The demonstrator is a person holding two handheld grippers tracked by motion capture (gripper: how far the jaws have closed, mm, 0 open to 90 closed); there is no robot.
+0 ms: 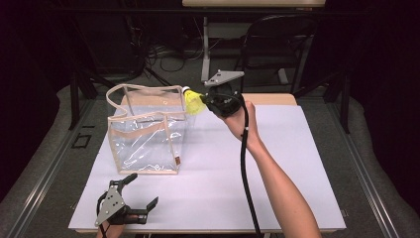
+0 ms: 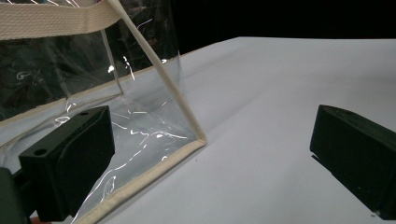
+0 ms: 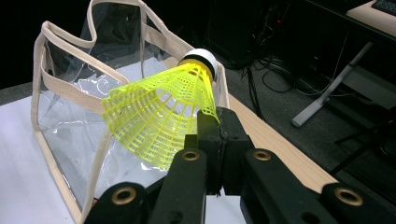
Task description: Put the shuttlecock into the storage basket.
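Clearly the move ahead is turning on how the yellow shuttlecock [image 1: 194, 102] is sitting against the open mouth of the clear bag [image 1: 146, 133], so every place below is being taken from that bag. Starting at the left, the left gripper [image 1: 144, 195] is lying low on the white table [image 1: 297, 163], off the bag's near bottom edge and apart from it, with its jaws standing wide and nothing between them; in the left gripper view the bag's [image 2: 140, 116] near lower corner is showing between them, farther on. Moving rightward, the bag is standing upright in the left half of the table, its beige-trimmed rim gaping upward and its handle strap sagging across the front. Just beyond the bag's far right top corner, the shuttlecock is hanging in the air at about rim height, not yet over the opening. The right gripper [image 1: 204, 100] is pinching the edge of its mesh skirt with jaws fully closed on it, as the right gripper view is showing [image 3: 217, 126]. The shuttlecock's [image 3: 163, 112] long axis is running roughly level, white cork tip pointing away from the gripper toward the bag's far side, skirt flaring back. The right hand is plainly nearer, and I am judging that it needs carrying leftward over the rim, then lowering
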